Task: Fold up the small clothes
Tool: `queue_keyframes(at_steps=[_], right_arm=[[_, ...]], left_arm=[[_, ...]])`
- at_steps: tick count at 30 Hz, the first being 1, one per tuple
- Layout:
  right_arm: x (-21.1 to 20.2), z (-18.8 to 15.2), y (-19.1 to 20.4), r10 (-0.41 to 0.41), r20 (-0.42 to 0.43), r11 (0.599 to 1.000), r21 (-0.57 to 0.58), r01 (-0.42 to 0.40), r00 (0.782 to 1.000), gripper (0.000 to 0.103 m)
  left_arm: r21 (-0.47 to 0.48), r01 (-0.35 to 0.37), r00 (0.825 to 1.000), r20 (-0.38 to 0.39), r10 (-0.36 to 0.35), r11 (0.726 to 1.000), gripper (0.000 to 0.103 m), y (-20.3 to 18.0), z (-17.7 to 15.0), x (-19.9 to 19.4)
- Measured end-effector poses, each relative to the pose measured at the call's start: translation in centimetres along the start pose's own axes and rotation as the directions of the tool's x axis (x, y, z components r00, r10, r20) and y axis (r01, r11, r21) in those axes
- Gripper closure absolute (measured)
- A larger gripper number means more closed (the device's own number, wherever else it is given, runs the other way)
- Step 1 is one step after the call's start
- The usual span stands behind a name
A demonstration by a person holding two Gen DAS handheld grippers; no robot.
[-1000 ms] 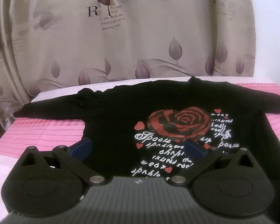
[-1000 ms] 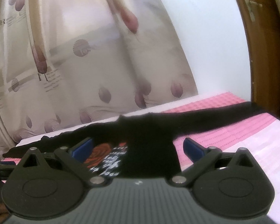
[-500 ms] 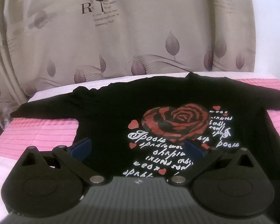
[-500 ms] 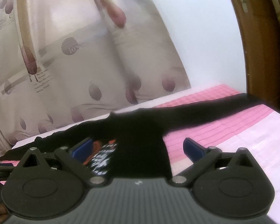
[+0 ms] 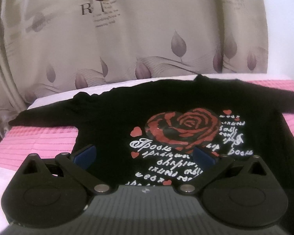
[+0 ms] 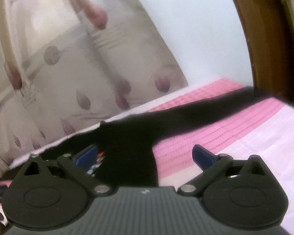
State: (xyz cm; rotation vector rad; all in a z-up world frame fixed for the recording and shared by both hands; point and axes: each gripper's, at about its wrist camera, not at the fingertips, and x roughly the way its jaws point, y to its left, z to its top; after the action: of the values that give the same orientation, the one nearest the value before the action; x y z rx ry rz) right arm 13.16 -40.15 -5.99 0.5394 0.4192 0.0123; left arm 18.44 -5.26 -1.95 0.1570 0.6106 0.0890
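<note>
A small black long-sleeved shirt with a red rose and white script print lies spread flat on a pink and white striped cover. Both sleeves are stretched out sideways. My left gripper is open and empty, hovering over the shirt's lower left part near the hem. In the right wrist view the shirt shows its right side and right sleeve. My right gripper is open and empty, straddling the shirt's right side edge.
A beige leaf-print curtain hangs close behind the far edge of the surface. A white wall and a brown wooden door frame stand to the right. The pink cover extends right of the shirt.
Both grippers have moved forward and lower toward the shirt. The right view has swung right, so the sleeve and door frame loom larger. Both stay open.
</note>
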Motion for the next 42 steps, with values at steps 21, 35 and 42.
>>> queue_keyframes(at_steps=[21,35,42], right_arm=[[8.8,9.2,-29.5,-0.195,-0.021,0.704,0.693,0.155,0.981,0.037],[13.4,9.8,-35.1,-0.082,-0.047,0.571,0.816,0.086,0.995,0.073],[10.3,14.0,-30.4,-0.093,0.122,0.703,0.711,-0.021,0.988,0.090]], left_arm=[[-0.162,-0.061,0.998,-0.020,0.059,0.985,0.000,8.0,-4.5,4.6],[-0.125,-0.097,0.993,-0.072,0.089,0.987,0.000,7.3,-4.4,5.6],[-0.132,-0.104,0.993,-0.064,0.096,0.986,0.000,7.4,-4.5,5.5]])
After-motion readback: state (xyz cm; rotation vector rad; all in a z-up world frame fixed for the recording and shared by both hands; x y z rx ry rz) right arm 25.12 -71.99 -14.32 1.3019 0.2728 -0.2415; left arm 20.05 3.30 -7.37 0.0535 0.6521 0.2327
